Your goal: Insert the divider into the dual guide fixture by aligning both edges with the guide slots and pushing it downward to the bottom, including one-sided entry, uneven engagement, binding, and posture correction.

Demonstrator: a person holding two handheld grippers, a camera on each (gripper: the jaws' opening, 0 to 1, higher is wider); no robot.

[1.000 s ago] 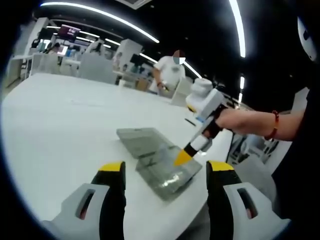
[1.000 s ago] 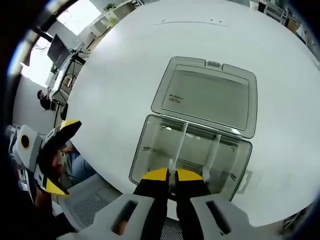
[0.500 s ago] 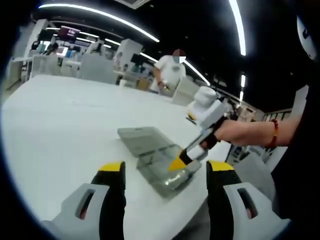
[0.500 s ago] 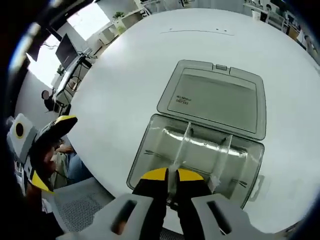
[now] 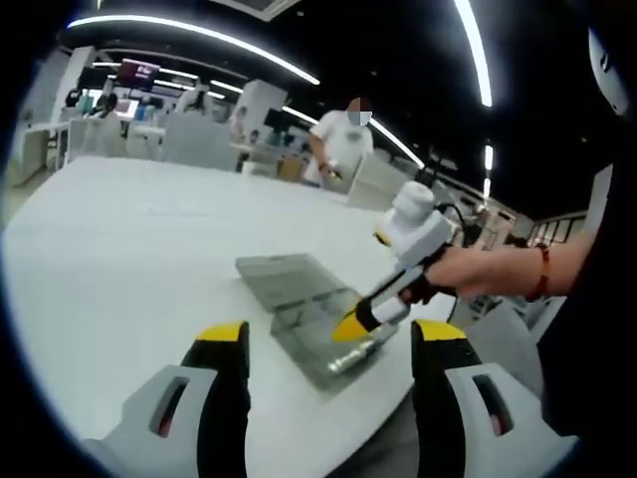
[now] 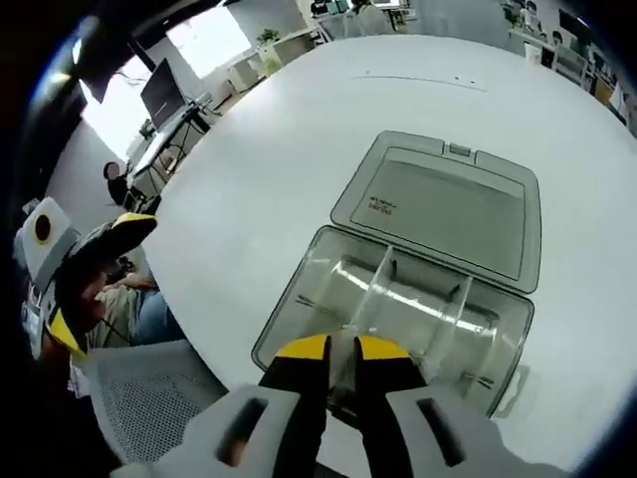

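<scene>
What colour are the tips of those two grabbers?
Yellow tips on black jaws, clearest in the right gripper view.

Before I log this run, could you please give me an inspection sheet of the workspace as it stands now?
Surface: white table, bare around the box.
Job's things: clear box with its lid open flat behind it; a clear divider stands in it, another beside it.
Clutter: nothing seen.
Grippers: right claw closed on the divider's near end, over the box; left claw open, held back from the box.
Cables: a dark cable at the right claw's body.
Surroundings: a person standing beyond the table; a mesh chair at the table's edge; ceiling light strips.
</scene>
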